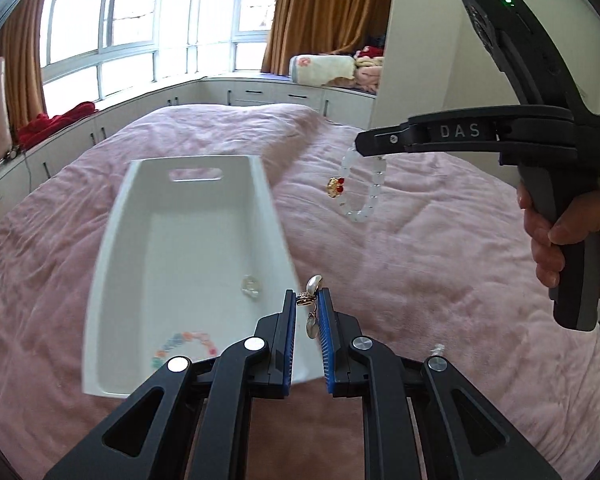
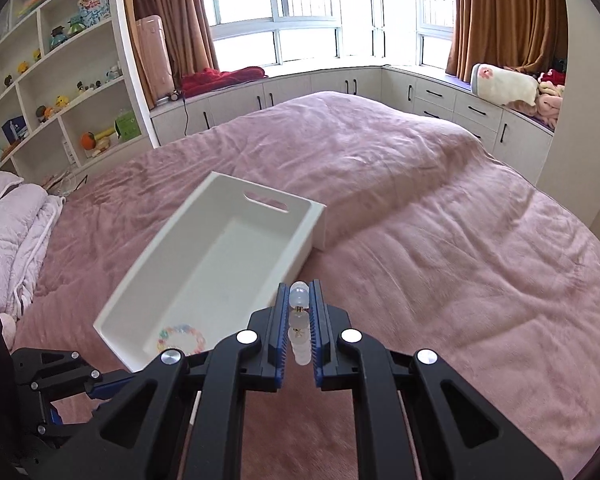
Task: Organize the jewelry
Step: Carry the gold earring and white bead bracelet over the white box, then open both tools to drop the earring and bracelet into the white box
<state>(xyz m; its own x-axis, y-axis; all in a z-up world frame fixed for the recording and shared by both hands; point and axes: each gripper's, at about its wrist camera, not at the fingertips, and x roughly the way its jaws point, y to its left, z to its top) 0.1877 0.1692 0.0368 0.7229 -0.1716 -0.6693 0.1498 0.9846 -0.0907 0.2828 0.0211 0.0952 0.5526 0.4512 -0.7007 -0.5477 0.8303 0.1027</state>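
A wide bed (image 2: 380, 184) under a pink blanket fills the room in front of me, with windows (image 2: 284, 8) and brown curtains (image 2: 500, 16) at the far end and a white shelf (image 2: 52, 80) of small toys far left.

On the blanket sits a long white tray (image 1: 112, 264), its handle slot at the far end. Inside it, at the near end, lies a bracelet of pastel beads (image 1: 184, 346), and a small clear piece (image 1: 250, 286) rests further along near the right wall.

My right gripper (image 2: 299, 300) is closed on a white bead bracelet (image 2: 299, 298), the beads pinched between the blue pads just right of the tray's near right wall. Seen from my left side, the same bracelet hangs as a loop from the tips of that gripper, above the blanket and right of the tray, with a gold and red charm (image 1: 335, 187) on its left side. My right hand (image 1: 556, 232) wraps the grip.

My left gripper (image 1: 309, 300) is nearly closed, holding a gold earring (image 1: 306, 300) with a pearl drop at its tips, over the tray's near right corner.
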